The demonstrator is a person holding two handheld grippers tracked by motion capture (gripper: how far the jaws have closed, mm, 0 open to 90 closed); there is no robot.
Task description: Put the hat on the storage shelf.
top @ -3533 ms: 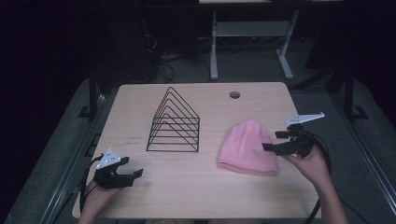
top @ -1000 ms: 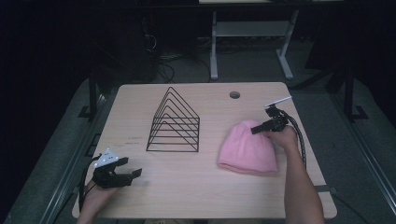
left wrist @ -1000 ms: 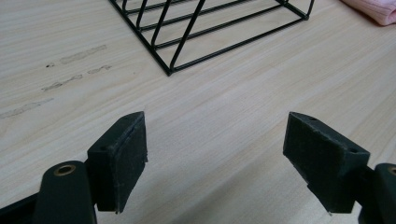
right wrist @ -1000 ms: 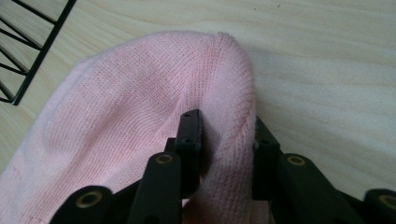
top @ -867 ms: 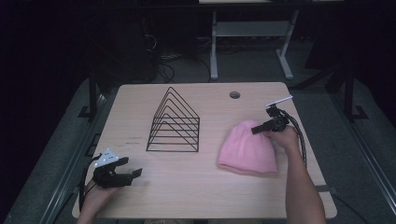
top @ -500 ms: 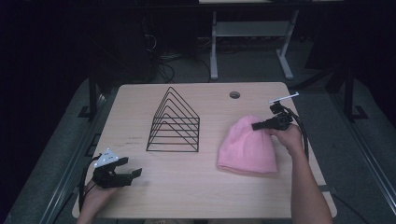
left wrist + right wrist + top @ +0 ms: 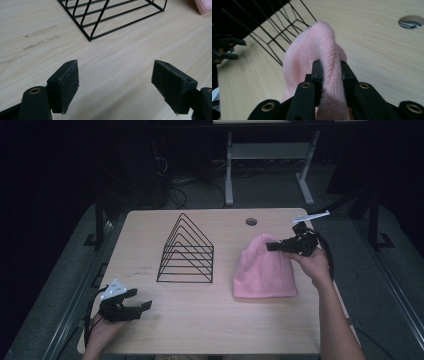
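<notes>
The pink knitted wool beanie (image 7: 265,270) lies on the right half of the pale wooden tabletop (image 7: 210,325), and its rounded crown is caught between the fingers (image 7: 345,75) of the right gripper (image 7: 274,247). In the right gripper view a ridge of pink knit rises straight up between the two black pads, which pinch it from both sides; the rest of the hat hangs down and away beyond the fingers. Compared with the picture from a second ago, the right gripper's fingers have just been closing on the fabric, the crown now stands up in a peak where it lay flat, and the hand sits higher over the hat. The wide brim below the fingers rests on the tabletop as before.

Beyond the fingers, past the hat, stands the black wire triangular rack (image 7: 186,251), in the same spot as earlier. A round cable hole (image 7: 251,221) sits in the tabletop off to one side of the right fingers.

The left gripper (image 7: 142,306) rests low at the near left of the tabletop, its fingers (image 7: 63,86) spread wide with bare wood between them and the rack's corner ahead of them; it has not shifted. No readable writing or label shows on any item.
</notes>
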